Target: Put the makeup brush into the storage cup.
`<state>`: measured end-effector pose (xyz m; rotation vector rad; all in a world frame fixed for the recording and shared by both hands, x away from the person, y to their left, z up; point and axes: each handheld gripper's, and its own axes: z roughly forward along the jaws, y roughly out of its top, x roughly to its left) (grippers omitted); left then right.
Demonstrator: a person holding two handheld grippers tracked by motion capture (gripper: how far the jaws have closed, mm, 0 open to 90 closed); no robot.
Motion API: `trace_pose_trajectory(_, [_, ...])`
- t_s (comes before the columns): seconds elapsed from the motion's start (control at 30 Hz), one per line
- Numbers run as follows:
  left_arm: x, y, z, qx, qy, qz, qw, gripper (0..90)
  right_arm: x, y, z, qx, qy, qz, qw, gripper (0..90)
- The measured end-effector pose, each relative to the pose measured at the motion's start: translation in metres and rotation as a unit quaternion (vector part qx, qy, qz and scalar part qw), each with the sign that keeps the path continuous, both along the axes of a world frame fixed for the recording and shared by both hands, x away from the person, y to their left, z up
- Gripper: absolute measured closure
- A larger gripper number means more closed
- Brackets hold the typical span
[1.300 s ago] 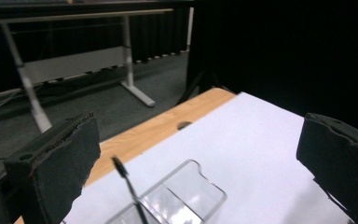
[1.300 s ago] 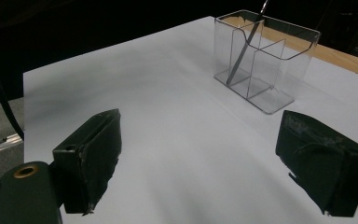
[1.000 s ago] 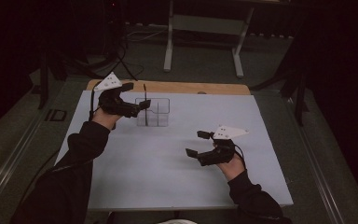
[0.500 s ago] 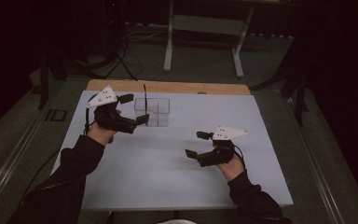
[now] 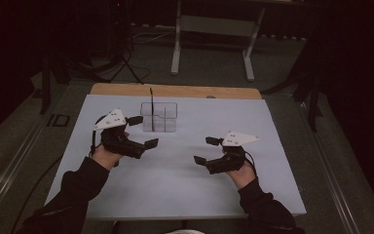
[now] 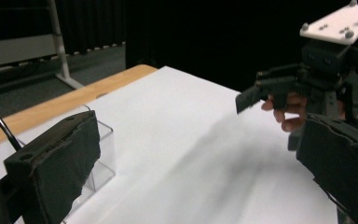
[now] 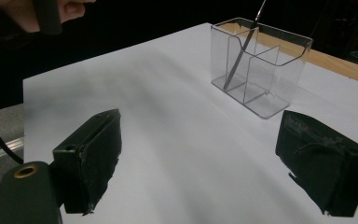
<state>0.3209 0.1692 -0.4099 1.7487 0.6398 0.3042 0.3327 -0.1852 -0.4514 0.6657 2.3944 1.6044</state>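
The counter (image 5: pixel 175 195) is covered in pale white-blue, with a light wooden strip (image 5: pixel 175 90) seen along its far edge. The organiser (image 7: pixel 259 65) is made of clear plastic, and a thin black stick (image 7: pixel 242 46) is seen in it. Both grippers' fingers (image 7: pixel 91 158) are black, and a white plate (image 5: pixel 241 138) is carried on top.

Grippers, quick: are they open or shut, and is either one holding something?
Left gripper: open, holding nothing.
Right gripper: open, holding nothing.
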Motion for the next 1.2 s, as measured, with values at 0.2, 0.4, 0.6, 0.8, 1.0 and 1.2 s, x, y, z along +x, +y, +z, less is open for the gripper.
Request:
trace_pose_trajectory(0.2, [-0.008, -0.001, -0.011, 0.005, 0.006, 0.0, 1.0, 0.2, 0.0, 0.0, 0.0, 0.001, -0.001, 0.0, 1.0, 14.2])
trace_pose_trajectory(0.4, [-0.017, -0.005, -0.024, 0.008, 0.012, -0.003, 0.9999, 0.2, 0.0, 0.0, 0.0, -0.002, -0.002, 0.001, 1.0, 14.2])
trace_pose_trajectory(0.6, [-0.023, -0.006, -0.036, 0.008, 0.015, -0.003, 0.9999, 0.2, 0.001, -0.001, 0.0, -0.001, -0.001, -0.002, 1.0, 14.2])
trace_pose_trajectory(0.8, [-0.027, -0.004, -0.049, 0.006, 0.013, 0.0, 0.9999, 0.2, 0.001, -0.002, 0.0, 0.001, 0.0, -0.001, 1.0, 14.2])
trace_pose_trajectory(1.0, [-0.031, -0.002, -0.06, 0.003, 0.015, 0.005, 0.9999, 0.2, 0.0, -0.002, -0.001, 0.0, 0.0, 0.0, 1.0, 14.2])
trace_pose_trajectory(1.2, [-0.034, 0.002, -0.066, -0.003, 0.008, 0.01, 0.9999, 0.2, 0.0, 0.0, -0.003, -0.005, 0.0, 0.004, 1.0, 14.2])
